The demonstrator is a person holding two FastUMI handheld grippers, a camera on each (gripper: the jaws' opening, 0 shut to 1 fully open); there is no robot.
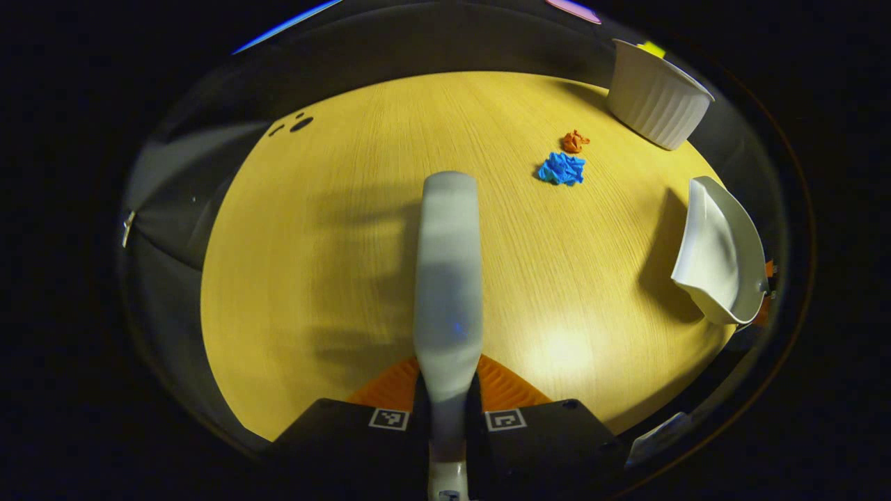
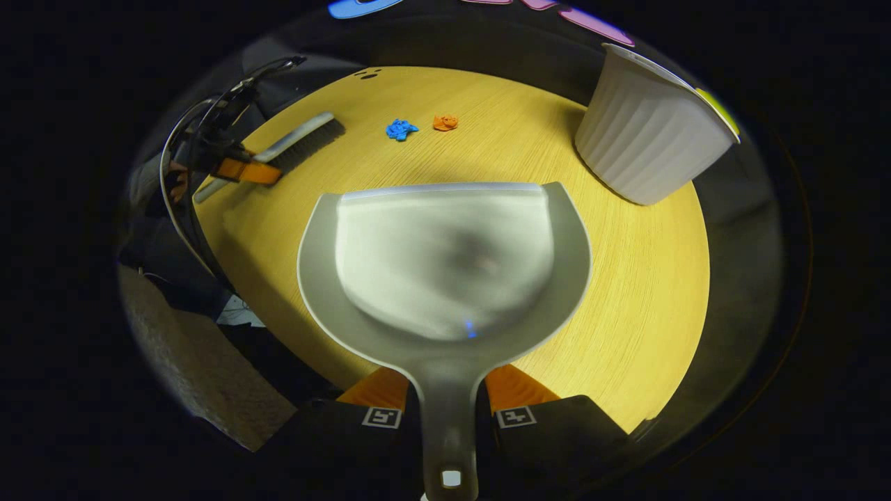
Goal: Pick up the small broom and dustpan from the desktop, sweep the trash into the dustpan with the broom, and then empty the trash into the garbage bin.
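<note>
The left gripper view looks forward and down along the broom (image 1: 449, 278), close above the table (image 1: 313, 278), facing the blue scrap (image 1: 562, 168), orange scrap (image 1: 574, 141) and bin (image 1: 658, 94) at upper right. The right gripper view sits just behind the dustpan (image 2: 445, 257), aimed across the same table (image 2: 640, 278). The 2 views share the tabletop, both scraps and the bin; each also catches the other's tool, off to 1 side.

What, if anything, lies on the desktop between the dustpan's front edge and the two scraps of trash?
Nothing visible does. In the right gripper view, bare desktop separates the dustpan from the blue scrap and orange scrap. The broom is off to the left, the bin off to the right.
</note>
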